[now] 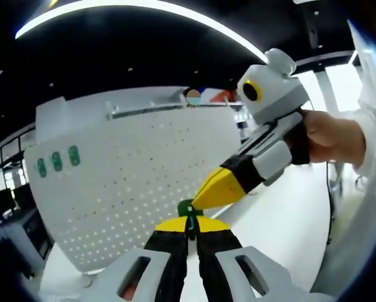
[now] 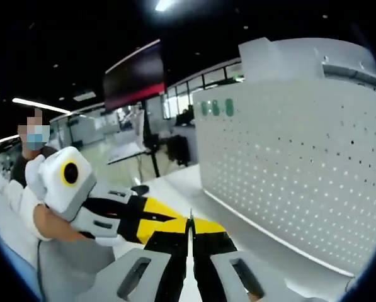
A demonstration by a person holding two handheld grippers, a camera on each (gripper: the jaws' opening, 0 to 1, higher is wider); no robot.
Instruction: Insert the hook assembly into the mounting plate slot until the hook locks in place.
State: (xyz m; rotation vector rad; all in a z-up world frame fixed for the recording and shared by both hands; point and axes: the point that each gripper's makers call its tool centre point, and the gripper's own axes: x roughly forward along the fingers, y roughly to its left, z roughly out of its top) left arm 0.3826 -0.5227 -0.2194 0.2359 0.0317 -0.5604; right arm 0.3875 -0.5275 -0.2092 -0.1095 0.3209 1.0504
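Note:
A small green hook (image 1: 186, 207) sits pinched between the yellow tips of my left gripper (image 1: 191, 221), which is shut on it. My right gripper (image 1: 203, 196) comes in from the right with its jaws together, and its yellow tip meets the same green piece. In the right gripper view a thin green sliver of the hook (image 2: 190, 218) stands between the closed tips of my right gripper (image 2: 189, 225), and the left gripper (image 2: 147, 221) crosses in from the left. The white perforated mounting plate (image 1: 143, 176) (image 2: 301, 176) stands upright just beyond the hook, apart from it.
Three green pieces (image 1: 56, 162) (image 2: 216, 108) sit in a row near the plate's top corner. The plate rests on a white table (image 1: 282, 220) (image 2: 175, 182). A person's hand (image 1: 329, 135) holds the right gripper. Desks and a monitor (image 2: 134, 75) stand far behind.

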